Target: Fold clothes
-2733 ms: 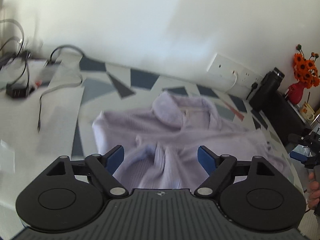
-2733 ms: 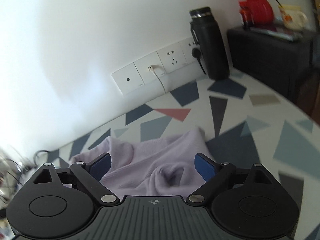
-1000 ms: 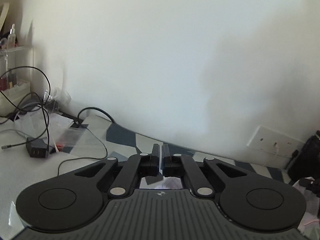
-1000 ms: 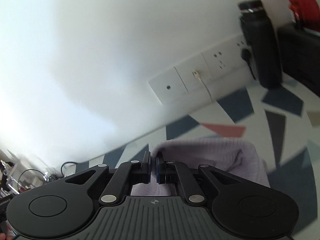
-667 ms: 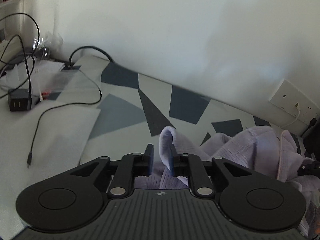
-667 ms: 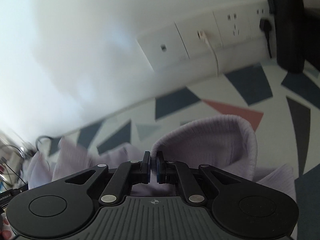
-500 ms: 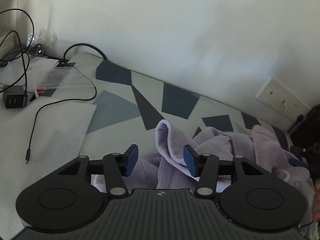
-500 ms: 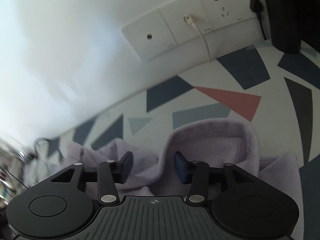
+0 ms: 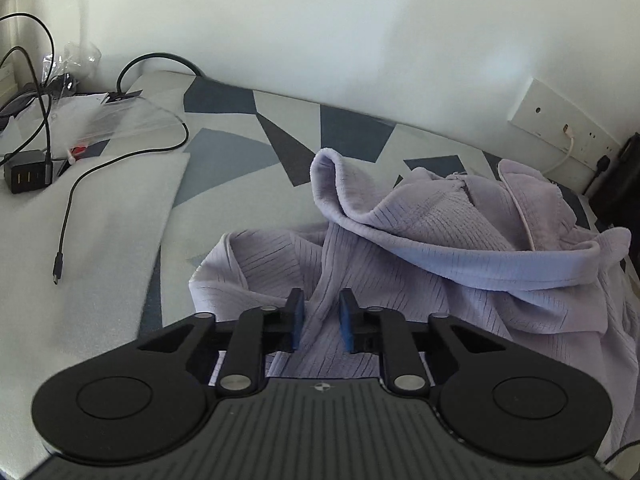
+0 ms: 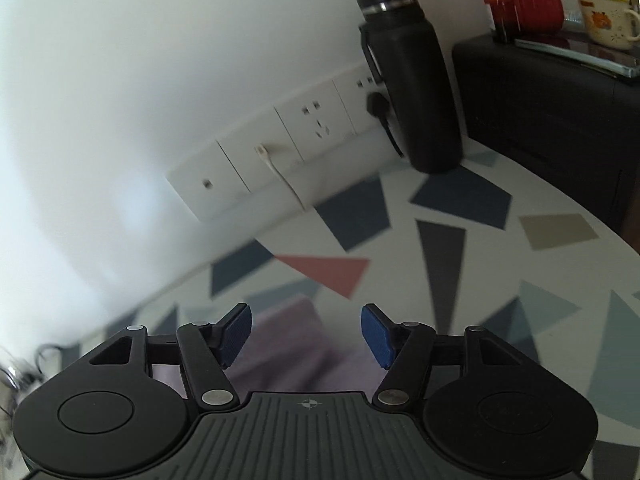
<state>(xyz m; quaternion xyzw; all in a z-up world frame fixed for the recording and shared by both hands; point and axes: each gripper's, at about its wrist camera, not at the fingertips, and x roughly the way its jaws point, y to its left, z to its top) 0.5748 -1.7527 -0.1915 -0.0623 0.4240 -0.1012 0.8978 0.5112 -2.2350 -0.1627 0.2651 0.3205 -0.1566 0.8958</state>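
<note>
- Table (image 9: 224,152): patterned top; bears the garment.
- Garment (image 9: 440,240), lilac ribbed knit: crumpled in a heap, one fold standing up at the far side.
- Right gripper (image 10: 306,334): fingers wide apart, above the garment's far edge, nothing between them.
- Left gripper (image 9: 322,318): fingers narrowly apart, a ridge of cloth between them; contact unclear.

Your lilac ribbed sweater (image 9: 432,248) lay crumpled on the patterned tabletop (image 9: 224,152), one cuff standing up, its hem folded over in a ridge.
</note>
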